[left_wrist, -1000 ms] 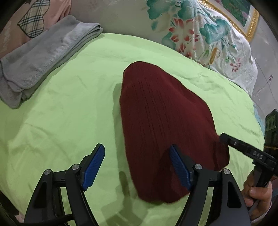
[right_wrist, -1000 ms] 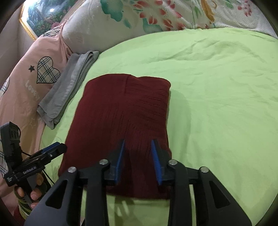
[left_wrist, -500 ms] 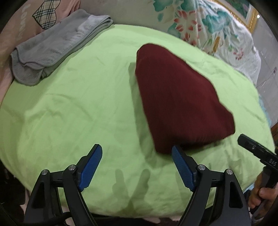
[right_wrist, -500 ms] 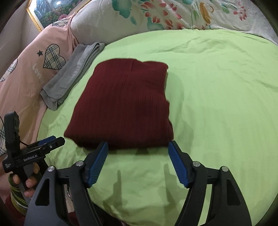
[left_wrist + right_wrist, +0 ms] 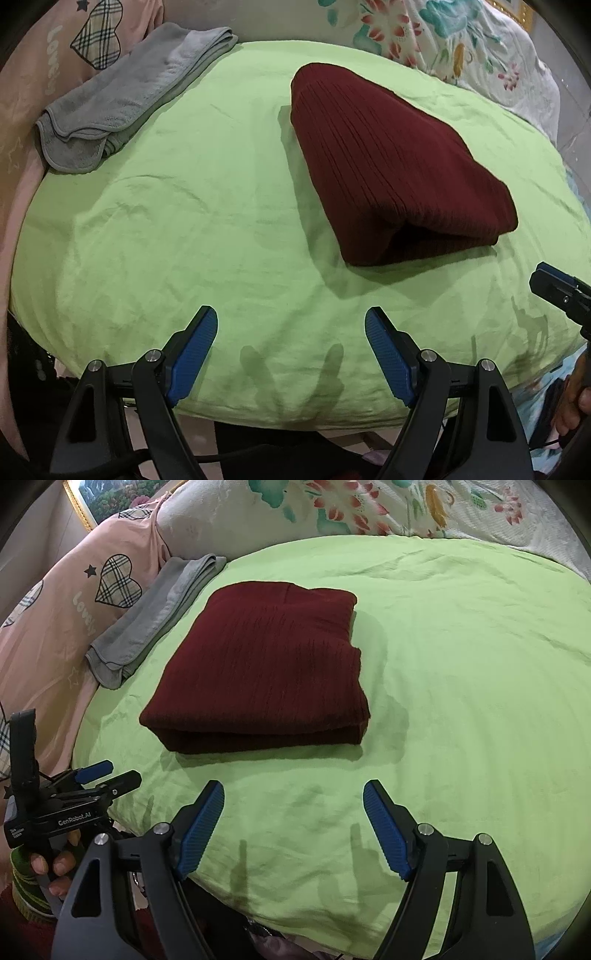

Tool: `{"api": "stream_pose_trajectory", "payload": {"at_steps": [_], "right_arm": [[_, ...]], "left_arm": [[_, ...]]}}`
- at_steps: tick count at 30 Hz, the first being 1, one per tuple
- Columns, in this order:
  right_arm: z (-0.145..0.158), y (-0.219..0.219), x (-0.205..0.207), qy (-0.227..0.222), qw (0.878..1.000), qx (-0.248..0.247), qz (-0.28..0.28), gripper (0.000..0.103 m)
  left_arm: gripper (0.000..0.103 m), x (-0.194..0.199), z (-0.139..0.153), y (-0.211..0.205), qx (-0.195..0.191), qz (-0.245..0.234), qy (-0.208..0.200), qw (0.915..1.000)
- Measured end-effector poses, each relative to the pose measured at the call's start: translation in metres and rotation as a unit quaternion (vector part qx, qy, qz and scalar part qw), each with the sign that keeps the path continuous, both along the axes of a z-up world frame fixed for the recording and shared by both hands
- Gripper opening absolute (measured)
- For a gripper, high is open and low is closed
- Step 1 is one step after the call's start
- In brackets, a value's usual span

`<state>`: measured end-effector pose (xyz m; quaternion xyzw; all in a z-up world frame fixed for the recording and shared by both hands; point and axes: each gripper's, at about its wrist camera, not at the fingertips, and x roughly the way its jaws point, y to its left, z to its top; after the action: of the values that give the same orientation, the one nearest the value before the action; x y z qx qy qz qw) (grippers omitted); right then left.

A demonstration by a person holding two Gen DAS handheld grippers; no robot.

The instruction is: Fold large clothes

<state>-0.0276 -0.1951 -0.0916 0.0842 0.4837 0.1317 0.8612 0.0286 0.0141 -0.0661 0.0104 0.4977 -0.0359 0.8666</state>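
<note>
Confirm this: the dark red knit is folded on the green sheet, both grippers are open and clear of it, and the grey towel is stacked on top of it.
One error. The grey towel is not on the dark red knit; the right wrist view shows it beside the knit, at the edge of the green sheet. The left gripper and right gripper are open and clear.

We read "GenRobot.AI" on the left gripper (image 5: 107, 771), "Lovely" beside a plaid heart on the pink bedding (image 5: 55, 627), smaller print there illegible.
</note>
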Motion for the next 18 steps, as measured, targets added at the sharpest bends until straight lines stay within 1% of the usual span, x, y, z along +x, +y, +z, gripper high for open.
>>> {"api": "stream_pose_trajectory", "payload": {"at_steps": [8,11,14,18], "right_arm": [[-0.001,0.002,-0.002,0.002,1.000,0.000,0.001,0.078],[-0.003,0.001,0.002,0.003,1.000,-0.003,0.000,0.078],[-0.006,-0.001,0.009,0.005,1.000,-0.004,-0.005,0.078],[-0.012,-0.003,0.023,0.010,1.000,0.000,-0.013,0.078]], "left_arm": [[0.083,-0.003,0.007,-0.003,0.014,-0.004,-0.012,0.9998],[0.083,-0.001,0.009,-0.004,0.013,-0.003,-0.016,0.9998],[0.083,0.006,0.008,-0.005,0.011,-0.011,-0.019,0.9997],[0.083,0.017,0.002,-0.016,0.009,-0.025,-0.022,0.9994]]}}
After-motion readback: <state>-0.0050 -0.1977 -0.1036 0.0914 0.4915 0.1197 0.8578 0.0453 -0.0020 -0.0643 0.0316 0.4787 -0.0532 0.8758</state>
